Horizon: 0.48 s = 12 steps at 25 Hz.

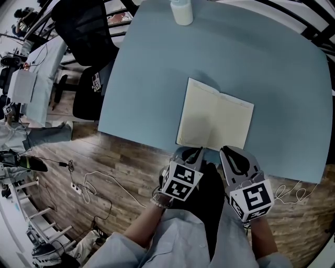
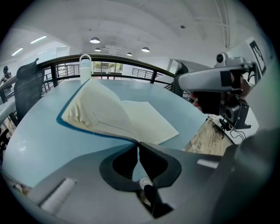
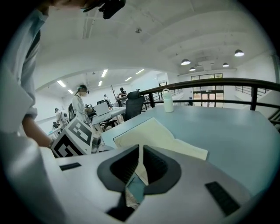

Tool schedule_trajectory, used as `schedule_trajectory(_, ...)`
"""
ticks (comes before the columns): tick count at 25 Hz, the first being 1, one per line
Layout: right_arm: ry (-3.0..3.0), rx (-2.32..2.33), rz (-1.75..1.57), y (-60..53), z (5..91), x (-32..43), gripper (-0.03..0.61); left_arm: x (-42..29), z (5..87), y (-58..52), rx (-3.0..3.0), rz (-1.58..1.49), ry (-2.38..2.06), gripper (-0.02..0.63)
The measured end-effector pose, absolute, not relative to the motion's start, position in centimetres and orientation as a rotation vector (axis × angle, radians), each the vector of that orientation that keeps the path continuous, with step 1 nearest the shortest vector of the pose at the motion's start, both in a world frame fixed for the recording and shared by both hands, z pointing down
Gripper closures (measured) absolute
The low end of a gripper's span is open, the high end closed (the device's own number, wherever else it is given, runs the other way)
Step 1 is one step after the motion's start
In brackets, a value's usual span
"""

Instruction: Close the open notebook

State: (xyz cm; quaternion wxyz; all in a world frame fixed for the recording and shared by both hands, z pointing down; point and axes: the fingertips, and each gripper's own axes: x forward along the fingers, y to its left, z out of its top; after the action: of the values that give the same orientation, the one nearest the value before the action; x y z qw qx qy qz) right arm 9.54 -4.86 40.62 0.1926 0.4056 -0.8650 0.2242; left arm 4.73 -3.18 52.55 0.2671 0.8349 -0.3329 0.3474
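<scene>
Notebook [image 1: 215, 121] open near table [image 1: 285, 73] edge

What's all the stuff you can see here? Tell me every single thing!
table: one, light blue, filling the middle of the head view
notebook: one, cream pages with a blue cover, open near the table's near edge
bottle: one, white, standing at the table's far edge
chair: one, black, left of the table
floor: wooden, brown, below the table
cables: a few, white and black, lying on the floor
people: a few, far off at other desks
sleeves: two, pale grey-blue, at the bottom
left gripper: one, grey, jaws closed on the notebook's near edge
right gripper: one, grey, jaws closed and empty, beside the left one
</scene>
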Motion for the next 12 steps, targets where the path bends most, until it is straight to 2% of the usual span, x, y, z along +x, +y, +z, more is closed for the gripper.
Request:
schedule_trajectory(2, -2.458, 1.091, 0.676, -4.9, 40.9, 9.1, 0.568, 4.9, 52.5, -3.2, 2.279, 0.964, -0.892, 0.595)
schedule_trajectory(5, -2.507, 1.024, 0.857, -4.9, 41.3, 8.6, 0.485, 5.1, 52.4, -3.1, 2.319, 1.001, -0.878, 0.595)
schedule_trajectory(12, -2.57, 0.917, 1.144, -5.2, 41.6, 8.2, 0.449, 5.7, 52.4, -3.0, 2.369, 1.046, -0.837, 0.595)
